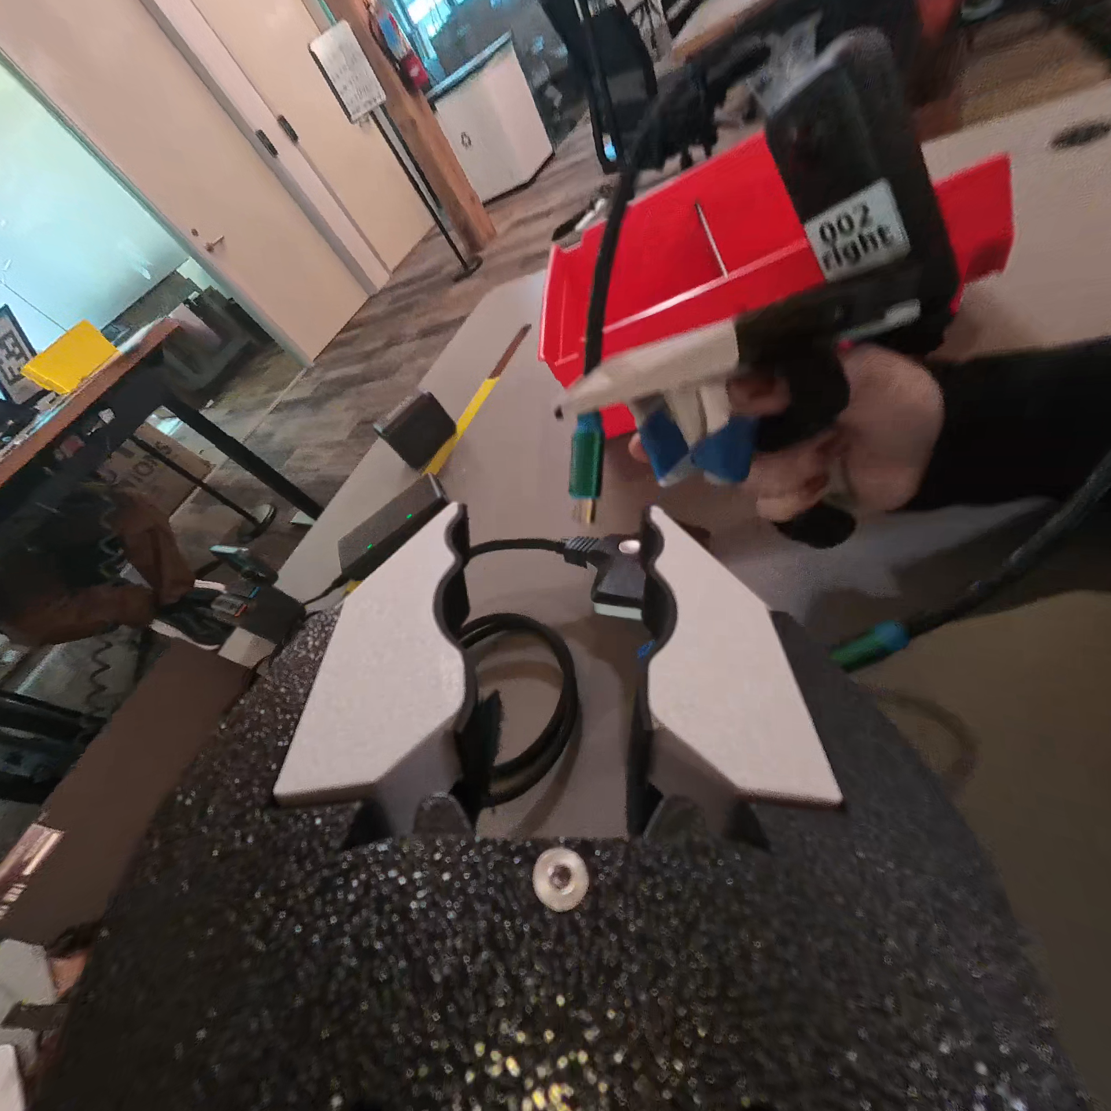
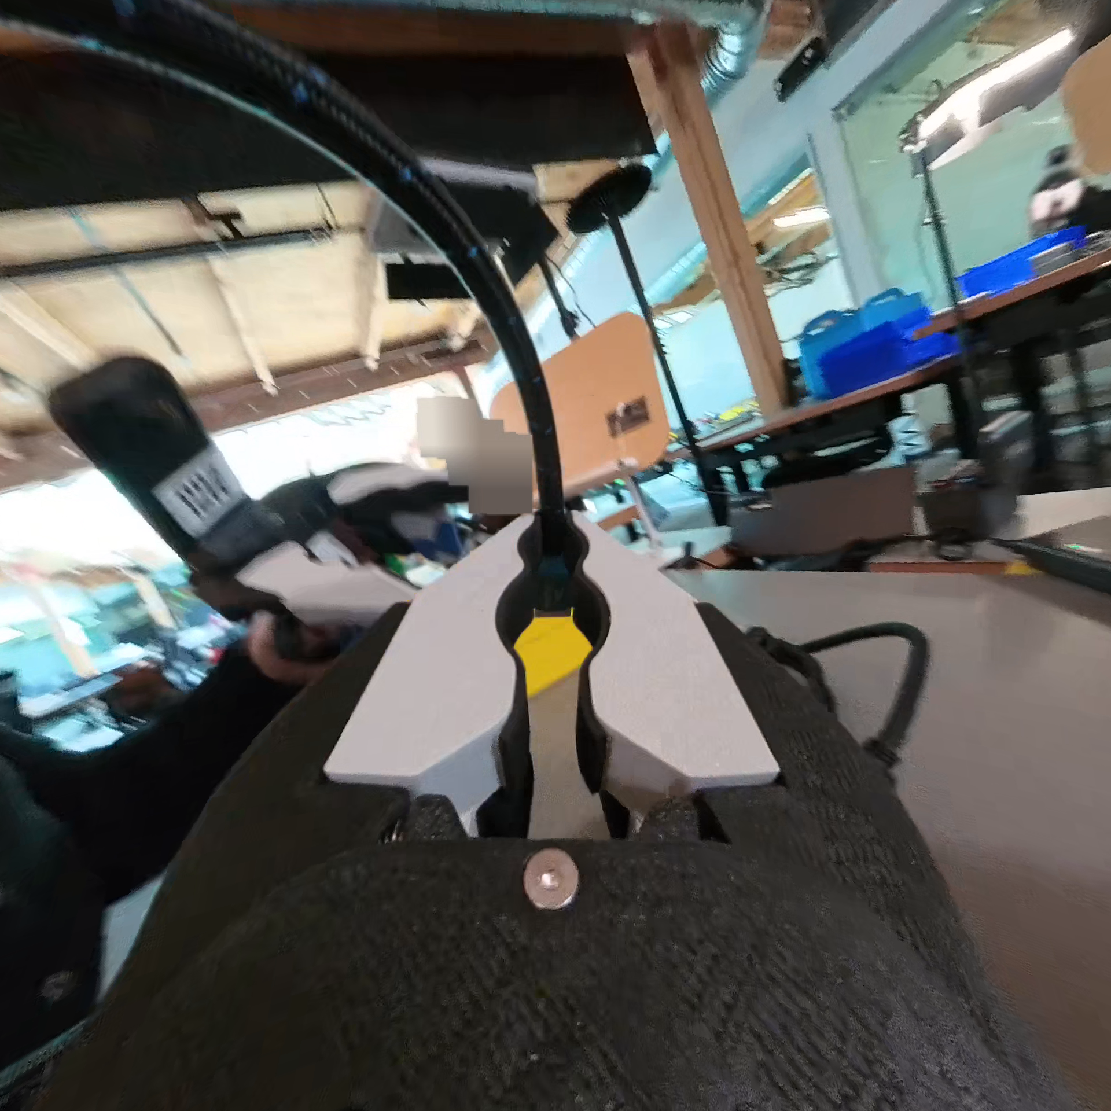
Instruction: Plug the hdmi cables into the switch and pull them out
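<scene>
Cables: two seen, perhaps three; right tool [image 1: 604,415] pinches green-ended cable [image 1: 586,463], left tool [image 1: 556,541] spread, bare

Right gripper [image 1: 586,415]: in the left wrist view we see it smeared by motion, fingertips indistinct.
Green plug [image 1: 586,463]: blurred; its metal tip is unclear to us.
Braided cable [image 2: 457,240]: we lose it at the right wrist view's left edge.
Cable coil [image 1: 535,691]: partly hidden behind the left gripper's fingers [image 1: 385,673].
Second green plug [image 1: 869,646]: its cable is cut off at the right edge.
</scene>
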A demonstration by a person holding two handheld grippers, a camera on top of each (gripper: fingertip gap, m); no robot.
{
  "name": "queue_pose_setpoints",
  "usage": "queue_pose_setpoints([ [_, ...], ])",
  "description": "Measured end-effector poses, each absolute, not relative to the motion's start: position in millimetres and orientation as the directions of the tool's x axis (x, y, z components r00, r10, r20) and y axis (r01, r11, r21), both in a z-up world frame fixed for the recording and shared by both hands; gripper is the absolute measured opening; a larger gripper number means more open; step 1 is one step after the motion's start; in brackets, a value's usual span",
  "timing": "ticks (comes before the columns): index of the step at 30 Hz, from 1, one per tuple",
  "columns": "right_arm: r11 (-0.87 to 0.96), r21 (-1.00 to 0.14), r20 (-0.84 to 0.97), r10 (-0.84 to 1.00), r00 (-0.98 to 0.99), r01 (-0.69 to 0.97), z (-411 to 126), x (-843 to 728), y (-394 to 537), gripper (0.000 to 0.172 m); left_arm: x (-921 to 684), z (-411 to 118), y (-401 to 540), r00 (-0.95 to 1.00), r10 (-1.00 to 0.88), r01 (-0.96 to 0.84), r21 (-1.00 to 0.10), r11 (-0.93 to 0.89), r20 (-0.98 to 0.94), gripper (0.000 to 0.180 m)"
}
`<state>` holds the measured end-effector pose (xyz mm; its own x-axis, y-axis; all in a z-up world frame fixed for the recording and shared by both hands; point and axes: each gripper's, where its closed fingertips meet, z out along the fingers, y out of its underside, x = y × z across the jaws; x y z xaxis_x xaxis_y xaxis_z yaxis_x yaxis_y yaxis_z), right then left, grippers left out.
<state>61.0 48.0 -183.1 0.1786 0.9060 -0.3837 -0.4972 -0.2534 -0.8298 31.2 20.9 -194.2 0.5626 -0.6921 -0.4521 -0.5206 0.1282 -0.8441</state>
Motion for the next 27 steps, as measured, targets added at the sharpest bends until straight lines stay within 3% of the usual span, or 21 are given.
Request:
queue_pose_setpoints([
  [9,-0.505,-0.539,-0.488,0.839,-0.239,-0.674,-150.2,91.9,37.0,0.004,52.3,-218.3,18.7,0.517,-0.648,-0.544,-0.799,0.255,-0.559,0.054],
  [13,-0.542,-0.510,-0.478,0.824,-0.304,-0.668,-145.7,97.9,34.0,0.003,63.9,-212.3,3.9,0.506,-0.739,-0.383,-0.884,0.269,-0.444,0.053],
  [16,-0.505,-0.565,-0.442,0.853,-0.277,-0.653,-144.9,94.9,26.9,0.004,71.8,-194.4,-5.1,0.462,-0.879,-0.111,-0.991,0.076,-0.120,0.058],
  [18,-0.468,-0.612,-0.407,0.878,-0.253,-0.638,-144.2,91.7,21.1,0.004,72.2,-180.7,-9.1,0.347,-0.926,0.087,-0.988,-0.128,0.150,0.063],
  [20,-0.432,-0.650,-0.362,0.899,-0.246,-0.625,-142.5,89.7,13.5,0.003,70.2,-169.1,-12.3,0.165,-0.902,0.226,-0.905,-0.359,0.399,0.053],
  [22,-0.402,-0.683,-0.315,0.915,-0.251,-0.610,-141.0,87.7,5.0,0.004,71.3,-170.6,-12.7,0.014,-0.810,0.240,-0.789,-0.566,0.586,0.048],
  [24,-0.377,-0.713,-0.279,0.926,-0.254,-0.591,-141.0,84.7,-2.2,0.003,74.1,-170.6,-18.8,-0.113,-0.737,0.227,-0.705,-0.672,0.667,0.041],
  [27,-0.335,-0.756,-0.233,0.941,-0.247,-0.563,-143.0,79.7,-10.3,0.004,74.8,-166.6,-25.1,-0.249,-0.648,0.228,-0.607,-0.762,0.720,0.015],
])
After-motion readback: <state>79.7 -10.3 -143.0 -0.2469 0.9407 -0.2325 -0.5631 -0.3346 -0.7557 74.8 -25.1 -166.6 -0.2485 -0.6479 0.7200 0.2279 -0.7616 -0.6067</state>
